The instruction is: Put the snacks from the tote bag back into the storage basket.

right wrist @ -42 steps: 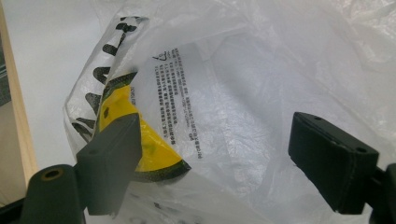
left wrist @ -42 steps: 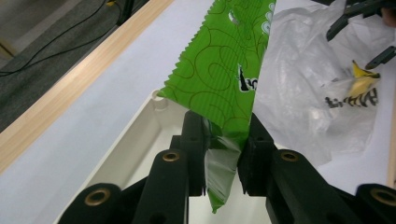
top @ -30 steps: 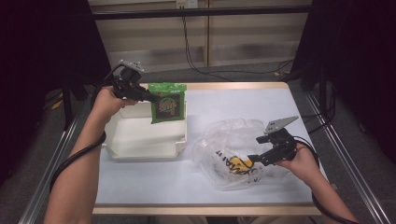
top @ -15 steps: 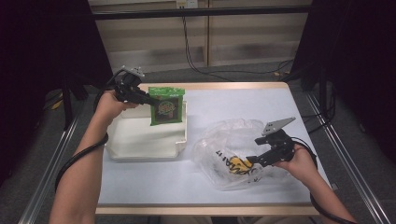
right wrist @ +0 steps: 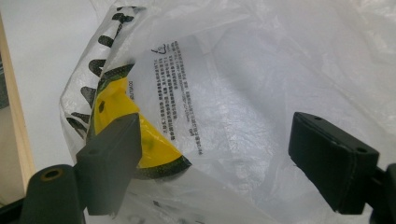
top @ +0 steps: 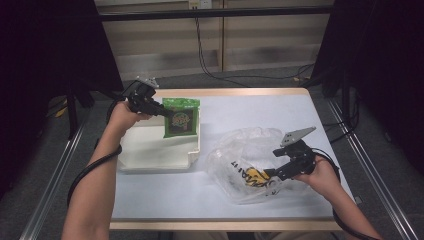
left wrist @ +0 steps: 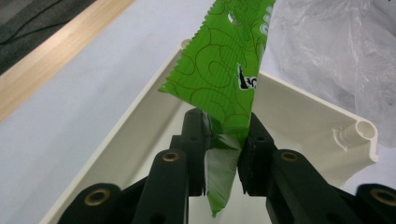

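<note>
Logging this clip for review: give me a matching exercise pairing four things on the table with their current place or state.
Things:
1. green packet
2. white tray
3. plastic bag
4. right tool

Places or states:
A. jaws wide apart at the bag
B. crumpled on the table, right of the tray
C. pinched in the left tool, hanging over the tray
D. flat on the table with nothing lying in it

Pairs: 1-C, 2-D, 3-B, 4-A

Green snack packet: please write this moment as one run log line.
left gripper: shut on green snack packet | above white plastic tray | right gripper: open at clear plastic bag
</note>
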